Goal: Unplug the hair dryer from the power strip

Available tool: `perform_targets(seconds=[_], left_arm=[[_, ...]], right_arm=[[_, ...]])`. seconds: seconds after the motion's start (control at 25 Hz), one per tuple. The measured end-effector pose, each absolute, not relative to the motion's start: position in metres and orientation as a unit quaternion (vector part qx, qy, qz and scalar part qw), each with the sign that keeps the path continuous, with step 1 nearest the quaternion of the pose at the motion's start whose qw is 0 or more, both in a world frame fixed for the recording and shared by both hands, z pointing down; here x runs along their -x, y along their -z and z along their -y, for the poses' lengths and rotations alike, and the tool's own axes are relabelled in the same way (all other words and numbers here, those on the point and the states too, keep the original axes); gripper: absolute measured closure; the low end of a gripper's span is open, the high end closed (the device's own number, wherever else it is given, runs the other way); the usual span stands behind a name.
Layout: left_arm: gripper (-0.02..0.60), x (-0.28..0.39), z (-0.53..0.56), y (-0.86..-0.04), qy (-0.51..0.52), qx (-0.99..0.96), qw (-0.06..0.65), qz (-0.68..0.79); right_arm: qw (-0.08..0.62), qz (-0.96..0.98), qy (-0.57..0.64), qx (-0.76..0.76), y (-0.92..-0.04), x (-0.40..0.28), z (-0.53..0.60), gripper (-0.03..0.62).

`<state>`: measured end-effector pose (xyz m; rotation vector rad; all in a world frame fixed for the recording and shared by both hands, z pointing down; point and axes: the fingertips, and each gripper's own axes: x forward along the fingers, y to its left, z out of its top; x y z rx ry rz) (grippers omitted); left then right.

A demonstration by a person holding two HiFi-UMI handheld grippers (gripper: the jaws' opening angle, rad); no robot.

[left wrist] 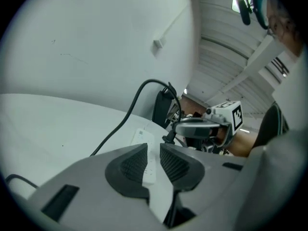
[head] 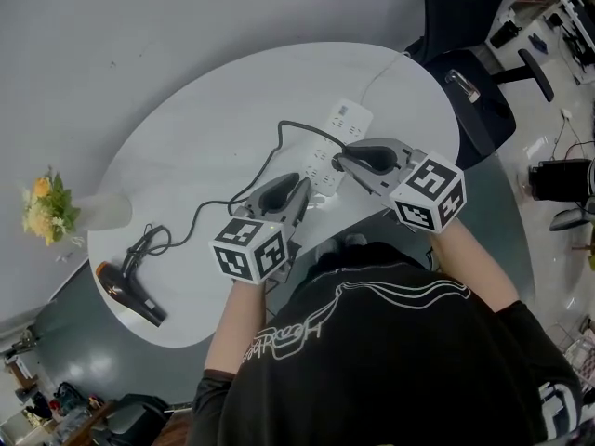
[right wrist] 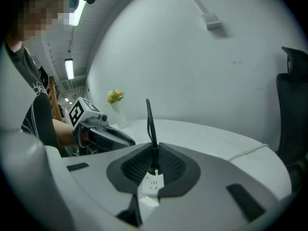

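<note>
A white power strip (head: 344,124) lies on the white oval table (head: 186,137). My right gripper (head: 340,161) is shut on the black plug (right wrist: 154,155), whose cord (right wrist: 150,119) rises from between the pads. The plug looks lifted just off a socket (right wrist: 153,184) below it. The cord (head: 214,207) trails left to the black hair dryer (head: 125,291) at the table's near-left edge. My left gripper (head: 305,186) hovers over the strip's near end. Its jaws stand a narrow gap apart with nothing gripped, and the strip (left wrist: 142,137) shows through the gap. Beyond it the right gripper (left wrist: 179,128) holds the plug (left wrist: 168,138).
A vase of yellow flowers (head: 51,207) stands at the table's left edge. A black office chair (head: 465,91) is beyond the table's far right. The strip's white supply cable (head: 386,68) runs off the far edge. The person's torso is at the near edge.
</note>
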<state>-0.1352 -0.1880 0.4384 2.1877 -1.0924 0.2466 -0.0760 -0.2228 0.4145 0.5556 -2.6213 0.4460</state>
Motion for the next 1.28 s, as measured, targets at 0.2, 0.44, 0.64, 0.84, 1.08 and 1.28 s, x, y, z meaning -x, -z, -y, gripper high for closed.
perform_targets(seconds=[0.2,0.44,0.64,0.84,1.08,1.28], left_arm=[[0.525,0.131,0.161,-0.383,-0.062,-0.852,0.296,0.427],[0.554,0.116,0.109,-0.329,-0.038,-0.851,0.264,0.452],[0.566,0.098,0.064,-0.304,-0.031,-0.842,0.248,0.477],[0.571,0.071,0.03,-0.289,-0.03,-0.844,0.236,0.48],[0.574,0.044,0.0,-0.269,-0.038,-0.845,0.211,0.49],[0.574,0.034,-0.021,-0.262,-0.038,-0.842,0.2,0.501]], right_arm=[[0.191,0.954,-0.151,-0.172,-0.386,0.071,0.19,0.566],[0.152,0.971,-0.132,-0.132,-0.342,0.056,0.14,0.566],[0.118,0.978,-0.137,-0.105,-0.316,0.038,0.098,0.566],[0.088,0.98,-0.153,-0.096,-0.297,0.011,0.066,0.566],[0.038,0.977,-0.185,-0.096,-0.277,-0.017,0.044,0.565],[0.021,0.977,-0.192,-0.095,-0.273,-0.029,0.027,0.565]])
